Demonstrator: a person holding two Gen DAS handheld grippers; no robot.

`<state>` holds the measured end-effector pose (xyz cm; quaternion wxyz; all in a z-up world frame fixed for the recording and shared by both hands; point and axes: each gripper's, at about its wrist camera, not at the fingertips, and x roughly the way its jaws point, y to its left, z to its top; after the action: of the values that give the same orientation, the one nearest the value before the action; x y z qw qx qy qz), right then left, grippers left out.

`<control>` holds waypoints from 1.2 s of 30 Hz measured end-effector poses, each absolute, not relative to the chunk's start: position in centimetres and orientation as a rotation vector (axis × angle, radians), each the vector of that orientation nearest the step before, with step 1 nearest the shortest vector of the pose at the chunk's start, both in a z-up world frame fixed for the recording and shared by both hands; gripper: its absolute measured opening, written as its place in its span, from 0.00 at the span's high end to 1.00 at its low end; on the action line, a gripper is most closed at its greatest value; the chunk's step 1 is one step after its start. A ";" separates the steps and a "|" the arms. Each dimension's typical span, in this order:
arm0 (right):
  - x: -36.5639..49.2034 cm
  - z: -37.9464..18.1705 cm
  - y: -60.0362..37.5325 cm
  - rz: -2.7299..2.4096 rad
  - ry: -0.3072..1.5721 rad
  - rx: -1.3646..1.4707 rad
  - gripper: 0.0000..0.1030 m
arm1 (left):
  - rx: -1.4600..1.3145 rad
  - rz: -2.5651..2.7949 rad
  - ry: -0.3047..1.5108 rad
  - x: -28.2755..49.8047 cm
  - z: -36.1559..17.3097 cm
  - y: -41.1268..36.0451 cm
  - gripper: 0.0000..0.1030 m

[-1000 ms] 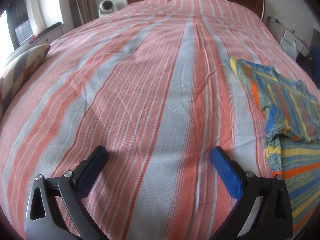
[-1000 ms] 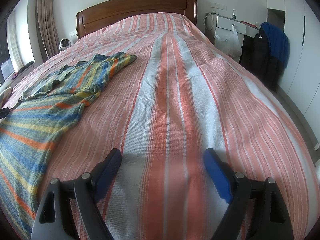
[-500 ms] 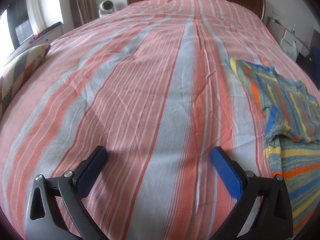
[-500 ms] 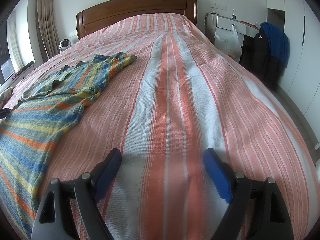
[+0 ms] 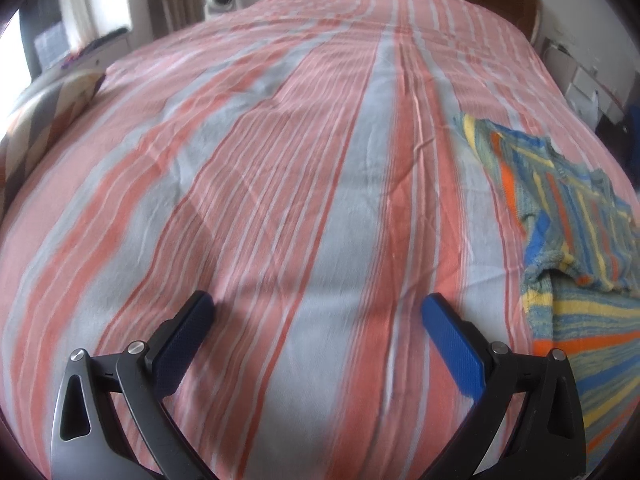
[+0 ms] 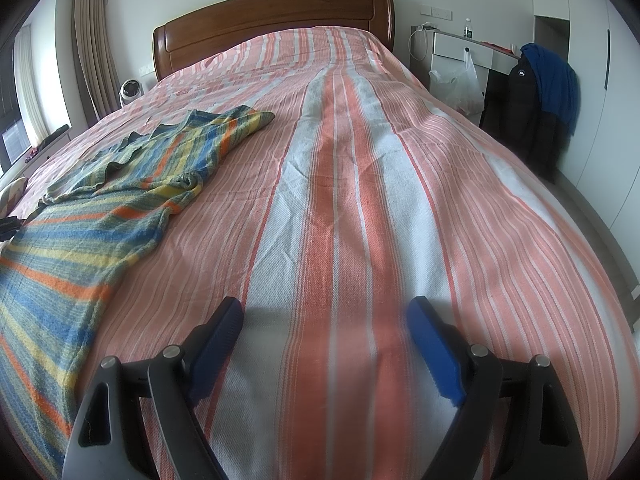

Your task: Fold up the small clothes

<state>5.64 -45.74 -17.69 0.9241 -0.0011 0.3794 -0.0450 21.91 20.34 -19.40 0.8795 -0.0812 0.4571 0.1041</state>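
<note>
Soft daylight fills the room from the window (image 5: 24, 56) on the left, which burns out to white glare in the left wrist view, and the striped bed (image 6: 360, 200) is evenly bright with only faint shadows under each pair of jaws. The left wrist view is smeared with blur across the bedspread and the striped sweater (image 5: 572, 216), while the right wrist view is sharper. Both views bulge like a fisheye, with dark vignetted corners and bent edges.
</note>
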 end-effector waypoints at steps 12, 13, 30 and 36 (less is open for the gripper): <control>6.7 -16.8 -45.0 -0.075 0.852 -0.003 0.14 | -0.199 0.021 0.930 13.8 -14.7 20.3 0.01; 6.8 -16.4 -44.7 -0.083 0.877 -0.013 0.14 | -0.190 -0.020 0.927 11.7 -13.8 19.8 0.01; -5.6 -16.4 -34.9 0.285 1.221 0.232 0.35 | 0.047 -0.226 1.224 0.2 -19.5 7.7 0.29; -3.7 -18.9 -32.1 0.271 1.278 0.145 0.83 | 0.035 -0.241 1.276 -0.7 -20.5 7.2 0.72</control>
<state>-3.71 -32.06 -18.85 0.7917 0.0676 0.5940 0.1258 -0.75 7.19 -20.48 0.7965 0.0163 0.5939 -0.1122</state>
